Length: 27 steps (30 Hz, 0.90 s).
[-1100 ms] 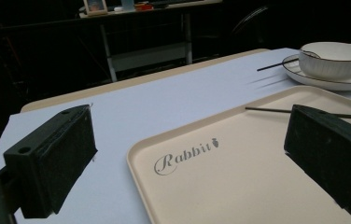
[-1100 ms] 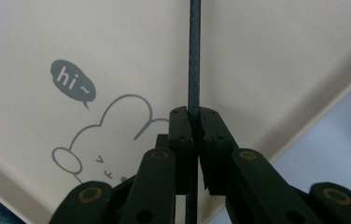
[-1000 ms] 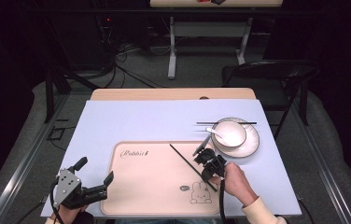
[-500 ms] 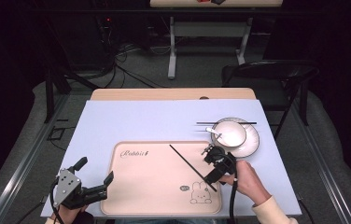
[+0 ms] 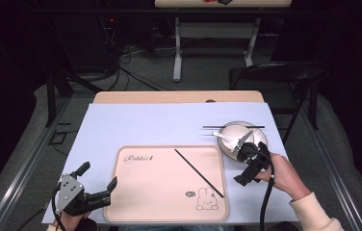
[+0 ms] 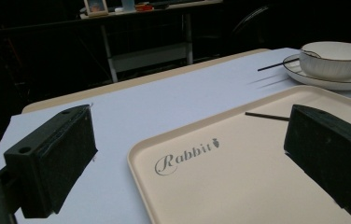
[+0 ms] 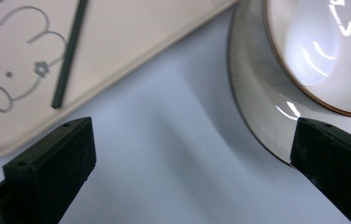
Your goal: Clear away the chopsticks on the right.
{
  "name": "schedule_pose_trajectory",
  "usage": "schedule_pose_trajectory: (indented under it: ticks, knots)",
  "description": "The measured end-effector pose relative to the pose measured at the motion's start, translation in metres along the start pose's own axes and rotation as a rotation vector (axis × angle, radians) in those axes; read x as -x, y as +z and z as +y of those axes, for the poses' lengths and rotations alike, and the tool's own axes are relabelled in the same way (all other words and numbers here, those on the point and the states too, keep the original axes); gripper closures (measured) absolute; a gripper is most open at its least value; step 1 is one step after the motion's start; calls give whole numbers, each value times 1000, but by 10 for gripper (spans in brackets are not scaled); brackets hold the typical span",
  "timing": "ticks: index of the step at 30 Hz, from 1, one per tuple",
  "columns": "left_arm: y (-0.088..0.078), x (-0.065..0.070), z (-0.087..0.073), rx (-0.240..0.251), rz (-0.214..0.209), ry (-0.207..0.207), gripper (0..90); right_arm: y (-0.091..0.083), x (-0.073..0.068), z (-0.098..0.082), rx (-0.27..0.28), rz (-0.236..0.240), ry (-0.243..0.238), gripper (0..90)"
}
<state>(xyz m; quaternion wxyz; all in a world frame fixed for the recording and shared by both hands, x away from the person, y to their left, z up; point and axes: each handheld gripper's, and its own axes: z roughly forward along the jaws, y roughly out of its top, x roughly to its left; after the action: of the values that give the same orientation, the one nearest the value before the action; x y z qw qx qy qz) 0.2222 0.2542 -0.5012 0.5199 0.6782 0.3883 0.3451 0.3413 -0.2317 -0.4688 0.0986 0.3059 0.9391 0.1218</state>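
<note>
One chopstick (image 5: 199, 173) laid on the tray (image 5: 135, 202), second chopstick (image 5: 233, 127) left beside the bowl (image 5: 237, 134); right tool (image 5: 246, 153) just spread, empty; left tool (image 5: 95, 185) agape, idle.

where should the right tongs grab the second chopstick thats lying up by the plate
Probably near the middle of the black chopstick, coming straight down from above. It lies flat on the blue mat, its right part across the plate's far rim, so the left part on the mat is freest. Set the open right tongs crosswise to its length.
</note>
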Motion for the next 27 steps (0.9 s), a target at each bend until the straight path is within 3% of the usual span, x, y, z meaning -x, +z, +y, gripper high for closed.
schedule_pose_trajectory:
  ticks: [6,9,13,15,22,23,27]
  knots:
    - [0,0,0,2,0,-1,21,-14,32,-6,14,8,-53,0]
    - [0,0,0,0,0,1,21,-19,46,-8,-3,20,-98,0]
    - [0,0,0,1,0,-2,22,-20,63,-9,-12,26,-120,0]
    - [0,0,0,1,0,-2,22,-22,71,-8,-21,9,-143,0]
    - [0,0,0,0,0,2,21,-22,74,-7,-22,12,-147,0]
    - [0,0,0,1,1,-3,21,-29,102,2,-11,-7,-179,0]
    - [1,1,0,-5,-2,8,21,-32,123,11,13,8,-186,0]
